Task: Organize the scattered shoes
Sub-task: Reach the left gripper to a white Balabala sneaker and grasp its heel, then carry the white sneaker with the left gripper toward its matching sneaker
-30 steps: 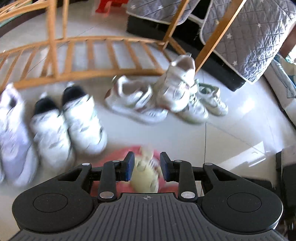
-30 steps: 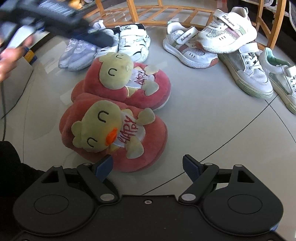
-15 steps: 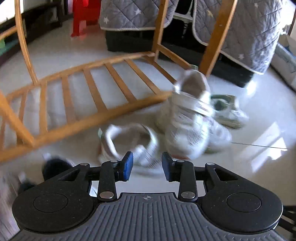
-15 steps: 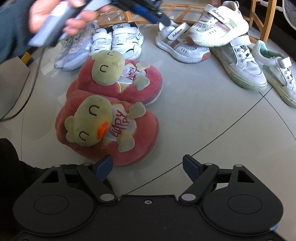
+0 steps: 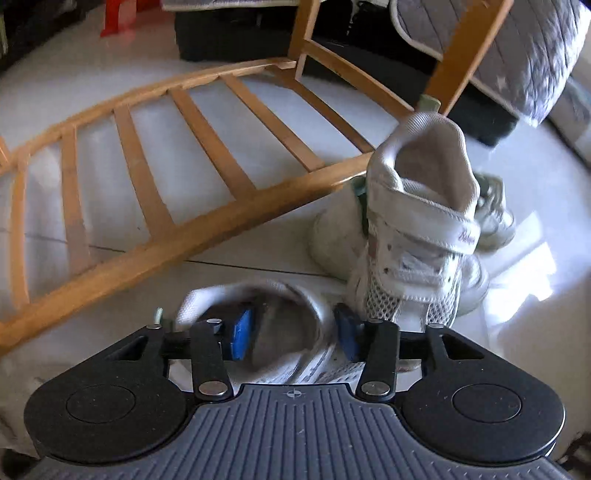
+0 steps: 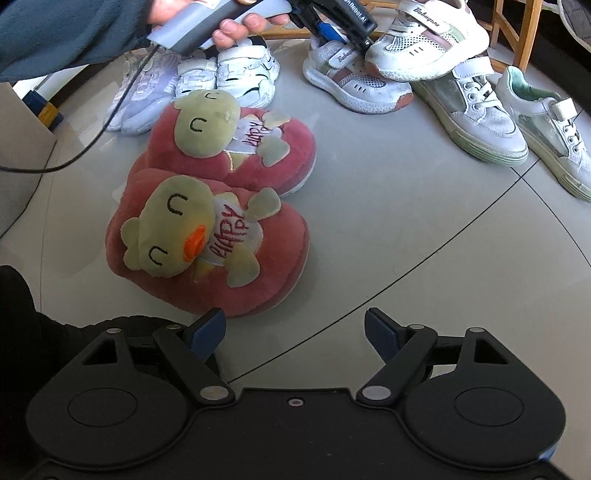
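Note:
A white sneaker with pink trim [image 5: 266, 286] lies on the floor, and its mate [image 5: 417, 221] leans across it. My left gripper [image 5: 293, 334] straddles the lower sneaker's collar. One blue pad is inside the opening and the other outside the wall. The jaws stand partly open, and neither pad presses the collar. The right wrist view shows that gripper [image 6: 332, 31] dipping into the same sneaker [image 6: 354, 85] under its mate [image 6: 424, 48]. My right gripper [image 6: 295, 332] hangs open over bare floor, just beside the nearer of two red duck slippers [image 6: 207, 243].
A wooden chair frame [image 5: 177, 229] lies on the floor just behind the sneakers, with a grey quilt [image 5: 524, 55] beyond. Two white-green sneakers [image 6: 476, 118] lie at the right. A white pair [image 6: 229, 74] and a lilac shoe [image 6: 144, 92] lie at the left. A cable [image 6: 92, 140] trails over them.
My left gripper swung from above the duck slipper over to the pink-trimmed sneakers and sank onto the lower one's collar, its jaws a little wider. The right gripper stayed put.

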Available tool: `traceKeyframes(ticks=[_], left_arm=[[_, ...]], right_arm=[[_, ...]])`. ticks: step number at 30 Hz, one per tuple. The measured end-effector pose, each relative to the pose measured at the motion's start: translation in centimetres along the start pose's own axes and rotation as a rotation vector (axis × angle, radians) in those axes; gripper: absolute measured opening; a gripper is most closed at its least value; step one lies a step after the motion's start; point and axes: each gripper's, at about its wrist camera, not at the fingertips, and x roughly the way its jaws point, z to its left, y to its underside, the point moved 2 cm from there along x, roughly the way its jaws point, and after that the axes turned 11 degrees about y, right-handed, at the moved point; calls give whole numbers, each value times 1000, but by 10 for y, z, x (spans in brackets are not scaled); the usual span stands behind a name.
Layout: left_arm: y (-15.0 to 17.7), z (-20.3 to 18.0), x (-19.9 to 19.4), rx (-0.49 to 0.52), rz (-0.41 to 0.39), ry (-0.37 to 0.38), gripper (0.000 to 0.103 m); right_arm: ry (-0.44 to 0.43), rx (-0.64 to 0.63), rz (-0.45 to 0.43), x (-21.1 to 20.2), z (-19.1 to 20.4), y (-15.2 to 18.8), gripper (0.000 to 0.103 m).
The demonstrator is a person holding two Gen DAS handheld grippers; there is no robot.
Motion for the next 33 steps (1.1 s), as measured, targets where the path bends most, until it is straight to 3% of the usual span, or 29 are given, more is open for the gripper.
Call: traceKeyframes(ticks=[1,2,8,10,14,19,28,33], left_arm=[[0,-1,0,13,0,14,35],[0,-1,0,23,1,20,26],[10,-32,3,139,37,104,18],[15,-46,9,148,65,163,16],[34,-83,15,228,103,213,16],[51,-116,22,239,139,288,17],[77,-154,32,265,165,346,18],[78,-158,27,269,176,353,19]], right_arm=[[2,0,1,0,-1,0,85],[6,1,1,1,-2,0,85],[23,35,-14,-2,-11,1,85],[37,63,-22,-3,-17,2,85],[64,129,-40,-7,-31,3,86],[119,225,-44,-8,-49,9,102],[215,415,-9,-7,-83,35,103],[254,456,10,-3,-90,42,103]])
